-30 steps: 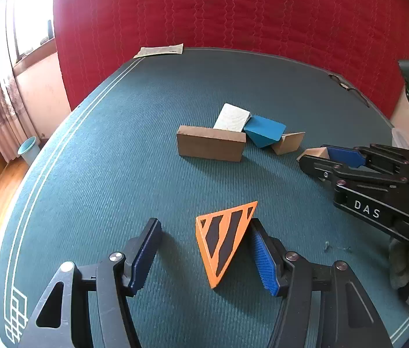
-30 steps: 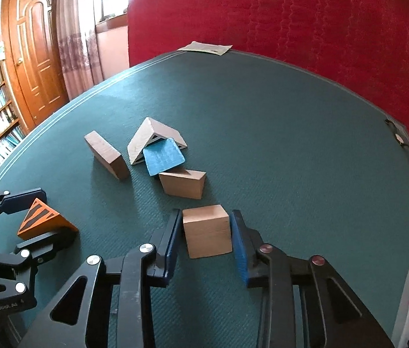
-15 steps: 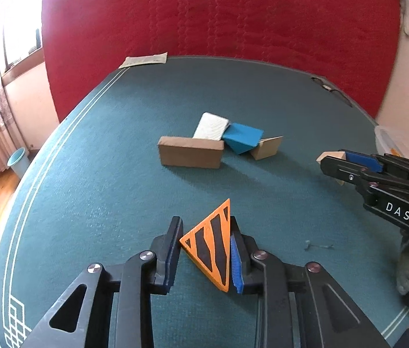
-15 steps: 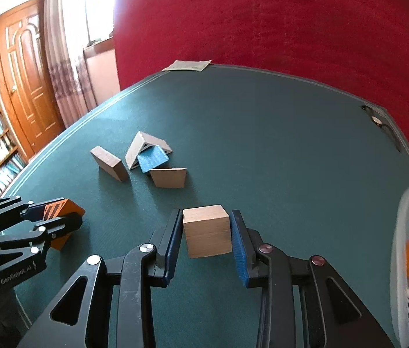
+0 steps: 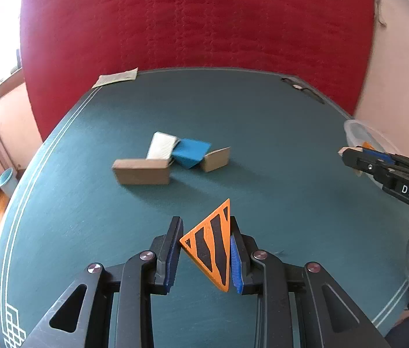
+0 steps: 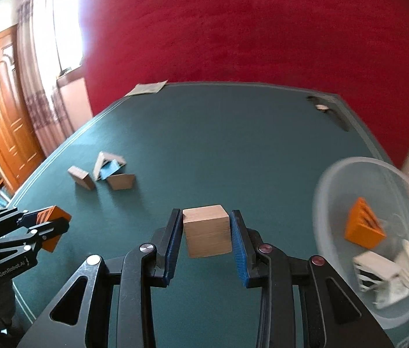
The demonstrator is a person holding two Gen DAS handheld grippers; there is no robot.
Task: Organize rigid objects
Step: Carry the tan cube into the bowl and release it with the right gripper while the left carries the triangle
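The left gripper (image 5: 205,249) has its jaws pinching an orange triangular block with black stripes (image 5: 211,249), held above the green tabletop (image 5: 262,133). The right gripper (image 6: 206,233) has its jaws pressed against both sides of a plain wooden cube (image 6: 207,232), also lifted clear of the tabletop. To its right stands a clear plastic bowl (image 6: 335,174) holding an orange block (image 6: 362,227) and white pieces (image 6: 378,269). Farther back, a wooden rectangular block (image 5: 142,171), a white block (image 5: 162,149), a blue block (image 5: 191,152) and a small wooden wedge (image 5: 216,159) lie clustered together.
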